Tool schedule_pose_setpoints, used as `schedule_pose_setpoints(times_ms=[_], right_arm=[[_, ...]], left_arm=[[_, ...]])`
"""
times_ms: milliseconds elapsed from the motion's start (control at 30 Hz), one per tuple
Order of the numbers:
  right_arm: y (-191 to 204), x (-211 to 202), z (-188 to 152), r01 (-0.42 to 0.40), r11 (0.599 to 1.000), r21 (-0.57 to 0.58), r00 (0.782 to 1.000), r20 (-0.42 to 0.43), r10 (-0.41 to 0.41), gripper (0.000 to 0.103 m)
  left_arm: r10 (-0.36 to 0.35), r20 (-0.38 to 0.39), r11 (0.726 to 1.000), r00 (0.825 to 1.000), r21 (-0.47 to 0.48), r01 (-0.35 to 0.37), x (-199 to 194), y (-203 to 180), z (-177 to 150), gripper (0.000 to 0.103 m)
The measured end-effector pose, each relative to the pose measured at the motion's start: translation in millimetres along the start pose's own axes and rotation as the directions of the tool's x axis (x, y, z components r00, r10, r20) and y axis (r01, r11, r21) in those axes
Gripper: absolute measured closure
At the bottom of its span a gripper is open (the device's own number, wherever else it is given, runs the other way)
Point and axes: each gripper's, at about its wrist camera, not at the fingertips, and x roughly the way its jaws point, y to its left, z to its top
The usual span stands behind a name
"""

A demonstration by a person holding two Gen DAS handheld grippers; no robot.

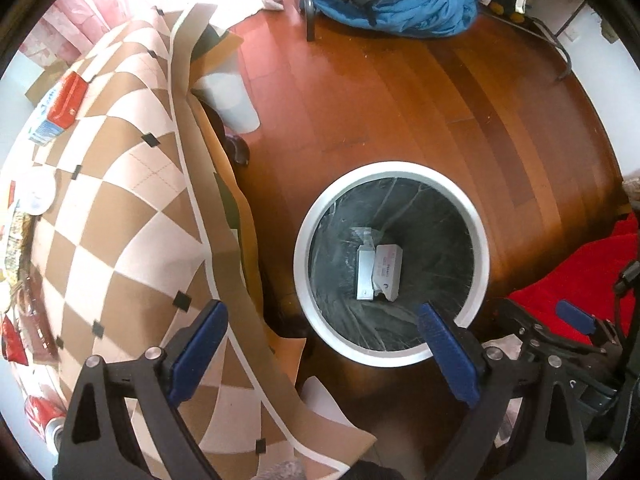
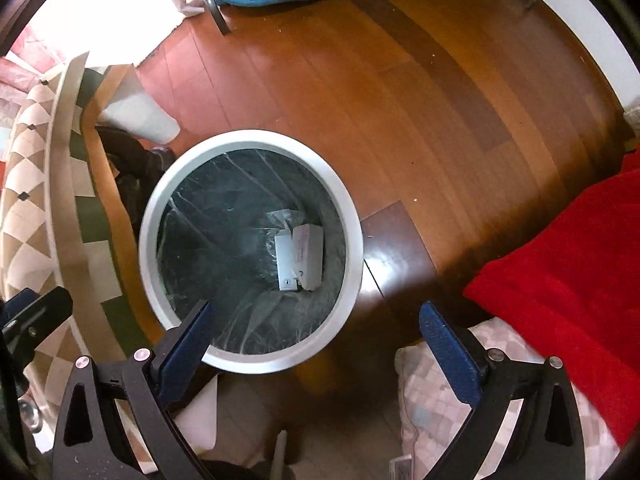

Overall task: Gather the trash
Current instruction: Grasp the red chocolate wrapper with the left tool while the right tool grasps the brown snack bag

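Note:
A round white-rimmed trash bin with a black liner stands on the wooden floor; white boxes and a clear wrapper lie at its bottom. It also shows in the right wrist view, with the boxes inside. My left gripper is open and empty, above the bin's near rim beside the table edge. My right gripper is open and empty, above the bin's near right rim. On the checkered tablecloth lie a red-and-white carton, a white lid, red wrappers and a red can.
A red blanket and a patterned cushion lie to the right. A blue garment sits on a chair at the back. A white bag rests on the floor by the table. My right gripper shows in the left view.

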Motion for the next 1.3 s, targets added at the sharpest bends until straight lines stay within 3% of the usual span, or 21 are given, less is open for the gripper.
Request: schedule_pose_setpoints(times_ms=[267,467,600,733,900,1033,1167,1300], right_arm=[[-4,-60,-11,-0.011,1.0,-0.006,0.997,0.08,0.011,0.001],[0,-116,-29,-0.04,0.999,-0.019,0.987,0.152,0.043,0.001],[7,-162,-39,-0.075,0.997,-0.019,0.976,0.204,0.078,0.001],[29,-202,-47,-0.132,0.99,-0.041,0.96,0.244,0.138,0.001],[108,-235,-58,-0.204,0.969,-0.137,0.941,0.244,0.233,0.001],[190,-232,-66,-0.254,0.941,-0.226,0.937,0.186,0.297,0.001],[279,-202,-77,-0.278,0.91,-0.308,0.941,0.102,0.322,0.001],[360,-151,-86,-0.269,0.89,-0.368,0.957,0.004,0.291,0.001]], left_arm=[[-0.007,0.1,1.0,0.995,0.016,0.005,-58,-5,-21,0.005],[-0.022,0.193,1.0,0.981,0.003,0.021,-114,4,-36,0.005],[-0.027,0.264,0.999,0.964,-0.027,0.036,-157,28,-45,0.005],[-0.016,0.326,0.995,0.945,-0.089,0.047,-193,78,-54,0.005],[0.083,0.349,0.98,0.933,-0.198,-0.013,-211,167,-72,0.005],[0.163,0.296,0.946,0.941,-0.317,-0.064,-197,249,-94,0.005],[0.196,0.204,0.898,0.959,-0.43,-0.092,-157,327,-121,0.007],[0.189,0.14,0.867,0.972,-0.489,-0.098,-121,378,-144,0.007]])
